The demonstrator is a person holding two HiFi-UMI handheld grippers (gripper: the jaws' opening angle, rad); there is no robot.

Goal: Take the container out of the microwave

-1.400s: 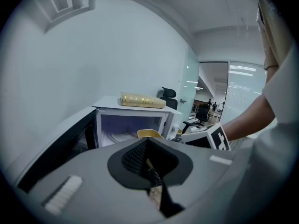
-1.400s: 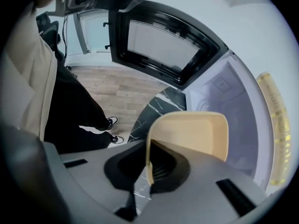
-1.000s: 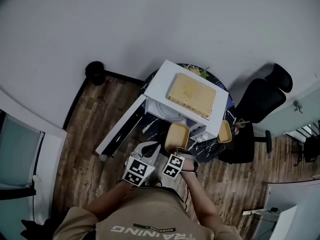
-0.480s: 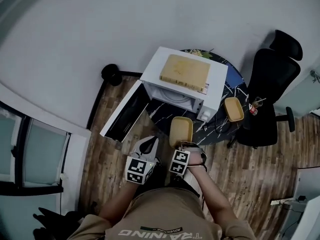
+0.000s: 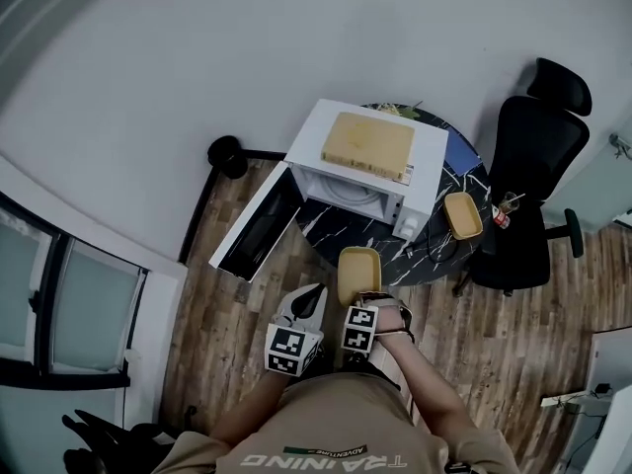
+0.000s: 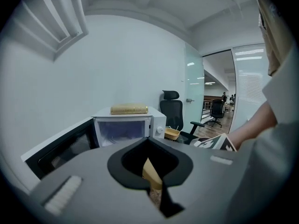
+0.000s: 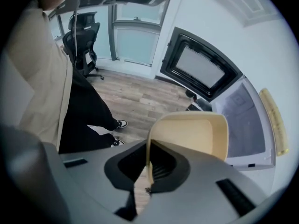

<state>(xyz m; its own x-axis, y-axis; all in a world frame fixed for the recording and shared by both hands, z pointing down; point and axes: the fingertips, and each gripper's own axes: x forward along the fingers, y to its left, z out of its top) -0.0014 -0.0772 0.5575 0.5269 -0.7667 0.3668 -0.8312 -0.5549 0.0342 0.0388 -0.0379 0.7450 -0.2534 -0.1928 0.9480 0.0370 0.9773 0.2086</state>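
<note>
A pale yellow container (image 5: pixel 358 273) hangs in the air in front of the white microwave (image 5: pixel 425 181), level with the near edge of the round dark table (image 5: pixel 464 181). My right gripper (image 5: pixel 360 300) is shut on its near rim, and in the right gripper view the container (image 7: pixel 191 134) has its wall pinched in the right gripper (image 7: pixel 148 168). The microwave door (image 5: pixel 252 227) stands wide open to the left. My left gripper (image 5: pixel 304 304) hovers left of the container, jaws together and holding nothing. In the left gripper view the left gripper (image 6: pixel 152 171) faces the microwave (image 6: pixel 128 125).
A yellow board (image 5: pixel 367 146) lies on top of the microwave. A second yellow container (image 5: pixel 462 215) sits on the table's right side. A black office chair (image 5: pixel 533 186) stands at the right, and a black round object (image 5: pixel 227 151) on the wood floor by the wall.
The container, held by my right gripper, has come back from the microwave's mouth toward my body. Both grippers now sit farther from the microwave.
</note>
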